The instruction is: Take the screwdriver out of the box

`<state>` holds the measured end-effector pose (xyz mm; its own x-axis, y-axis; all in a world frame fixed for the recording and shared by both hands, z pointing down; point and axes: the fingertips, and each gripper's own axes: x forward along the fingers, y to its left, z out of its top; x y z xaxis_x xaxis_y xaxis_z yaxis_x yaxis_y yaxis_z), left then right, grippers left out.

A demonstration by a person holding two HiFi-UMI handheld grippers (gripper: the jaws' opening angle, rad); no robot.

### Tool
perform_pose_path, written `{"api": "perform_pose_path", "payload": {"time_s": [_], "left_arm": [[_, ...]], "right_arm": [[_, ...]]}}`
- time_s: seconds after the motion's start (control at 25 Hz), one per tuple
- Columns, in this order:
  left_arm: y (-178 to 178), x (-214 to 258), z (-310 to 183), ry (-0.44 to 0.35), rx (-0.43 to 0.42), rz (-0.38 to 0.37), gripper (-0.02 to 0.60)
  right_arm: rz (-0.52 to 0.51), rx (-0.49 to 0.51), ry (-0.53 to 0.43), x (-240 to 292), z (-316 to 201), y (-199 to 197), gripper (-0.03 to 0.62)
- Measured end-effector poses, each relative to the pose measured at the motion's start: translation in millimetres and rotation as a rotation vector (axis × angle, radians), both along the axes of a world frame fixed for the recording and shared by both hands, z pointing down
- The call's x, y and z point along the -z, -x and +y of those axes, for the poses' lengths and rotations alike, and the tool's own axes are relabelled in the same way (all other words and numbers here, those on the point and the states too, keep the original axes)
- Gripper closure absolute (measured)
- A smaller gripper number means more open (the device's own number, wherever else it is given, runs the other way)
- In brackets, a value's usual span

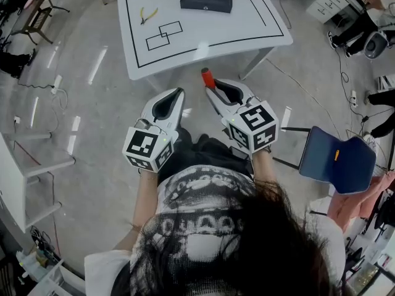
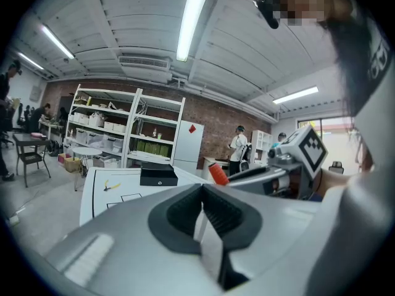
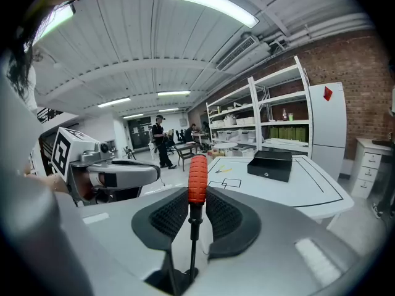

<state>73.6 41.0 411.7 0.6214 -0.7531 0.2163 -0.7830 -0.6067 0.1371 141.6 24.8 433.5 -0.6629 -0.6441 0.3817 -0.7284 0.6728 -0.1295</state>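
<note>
Screwdriver (image 3: 197, 172) along right gripper (image 3: 196, 196), handle outward

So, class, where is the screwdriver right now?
In the head view the screwdriver sits right of centre, held in the fingers of the right gripper, just short of the white table.

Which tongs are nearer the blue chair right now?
Right. The right tongs, gripping the screwdriver, are on the same side as the blue chair. The left tongs sit beyond them, farther from it.
</note>
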Motion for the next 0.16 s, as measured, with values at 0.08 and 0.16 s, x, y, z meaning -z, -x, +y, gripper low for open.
{"api": "perform_pose_path", "payload": {"time_s": [0.08,0.16], "left_arm": [[-3.8,-0.2,1.5,-0.003,0.001,0.001,0.581],[-8.2,-0.3,3.2,-0.005,0.0,0.002,0.581]], "right_arm": [[0.0,0.001,-0.005,0.8,1.4,-3.3,0.503],[0.001,0.003,-0.01,1.8,2.9,-6.9,0.503]]}}
